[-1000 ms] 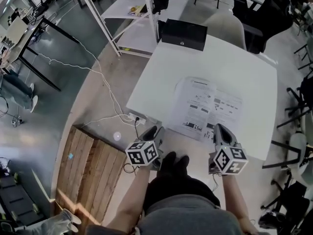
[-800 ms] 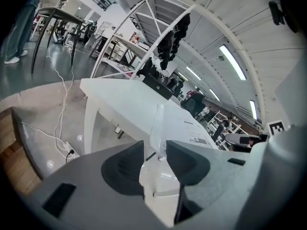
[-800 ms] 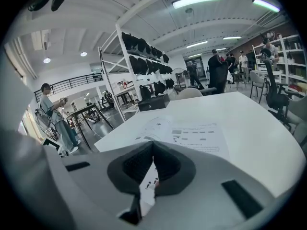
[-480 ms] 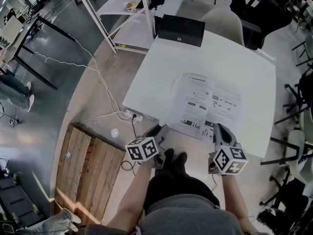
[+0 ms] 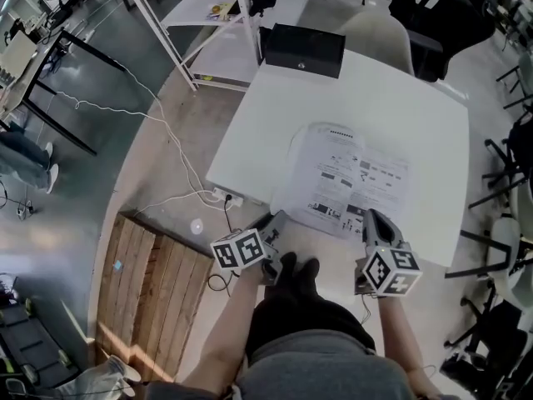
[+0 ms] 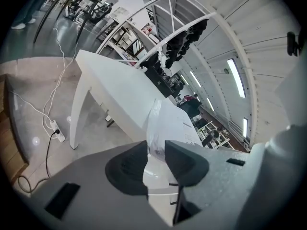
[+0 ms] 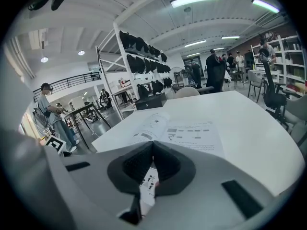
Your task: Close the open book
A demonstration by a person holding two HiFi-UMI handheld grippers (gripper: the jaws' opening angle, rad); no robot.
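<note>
The open book (image 5: 350,182) lies flat on the white table (image 5: 275,123), near its front edge. My left gripper (image 5: 273,226) is at the book's near left corner. In the left gripper view the gripper (image 6: 156,169) is open. Its jaws have just been closing a little, with the curled edge of the left page (image 6: 156,123) standing in the gap, not pressed. My right gripper (image 5: 371,222) sits at the near edge of the right page. In the right gripper view the gripper (image 7: 153,145) has its tips together, and printed page (image 7: 192,133) shows beyond and below them.
A black box (image 5: 302,50) stands at the table's far edge, with a pale chair (image 5: 379,36) behind it. On the floor to the left are a power strip (image 5: 229,197) with cables and a wooden pallet (image 5: 154,290). Black chairs (image 5: 500,248) crowd the right side.
My left gripper has rolled and edged right toward the book's near left corner, and its marker cube now sits tilted. The right gripper and the book have not moved.
</note>
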